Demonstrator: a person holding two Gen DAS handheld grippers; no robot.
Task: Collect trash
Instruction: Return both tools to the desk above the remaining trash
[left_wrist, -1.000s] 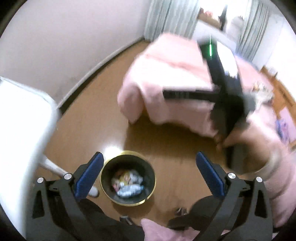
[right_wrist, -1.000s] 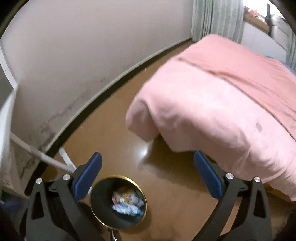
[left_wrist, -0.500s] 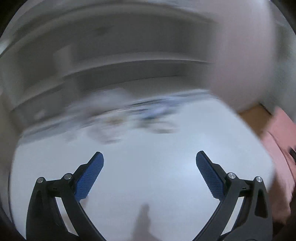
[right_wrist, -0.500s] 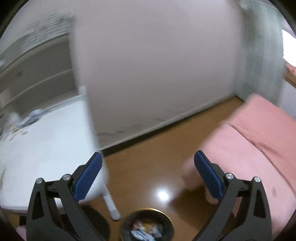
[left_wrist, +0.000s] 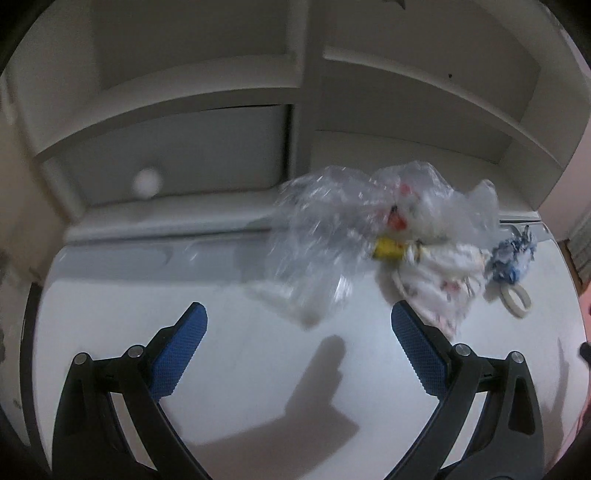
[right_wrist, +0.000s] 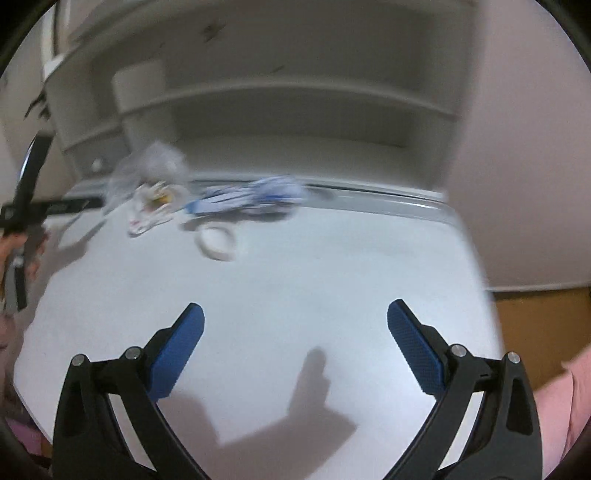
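**Facing a loose heap of light litter on the white desk**

Hovering over the white desk (left_wrist: 110, 332) with both tools empty. Left gripper (left_wrist: 298, 354): blue pads spread wide apart, gripping nothing. Right gripper (right_wrist: 295, 350): likewise spread wide, nothing between the pads.

Going left to right in the left wrist view. Lying just ahead of the fingers, and a little toward the right finger, the crumpled clear plastic bag (left_wrist: 332, 236): judging it nearly weightless, soft, slippery and springy, likely collapsing under the pads. Best pinching a bunched fold near its closest edge, not a single smooth sheet. Touching it on the right, just beyond the right fingertip, a wad of white printed wrappers (left_wrist: 439, 284) with a small yellow scrap (left_wrist: 386, 247) tucked against it: soft, light, easy to squeeze, best taken at the thick middle. Farther right, outside the right finger, a blue-and-white crumpled wrapper (left_wrist: 511, 258), and next to it a white tape ring (left_wrist: 515, 297) lying flat: stiff, thin, probably hard to lift without catching it across the rim.

In the right wrist view, seeing the same heap far ahead and to the left of the left finger, blurred by motion, with the tape ring (right_wrist: 216, 240) nearest.

Finding no readable brand or writing: only red and blue print marks, too blurred to read.
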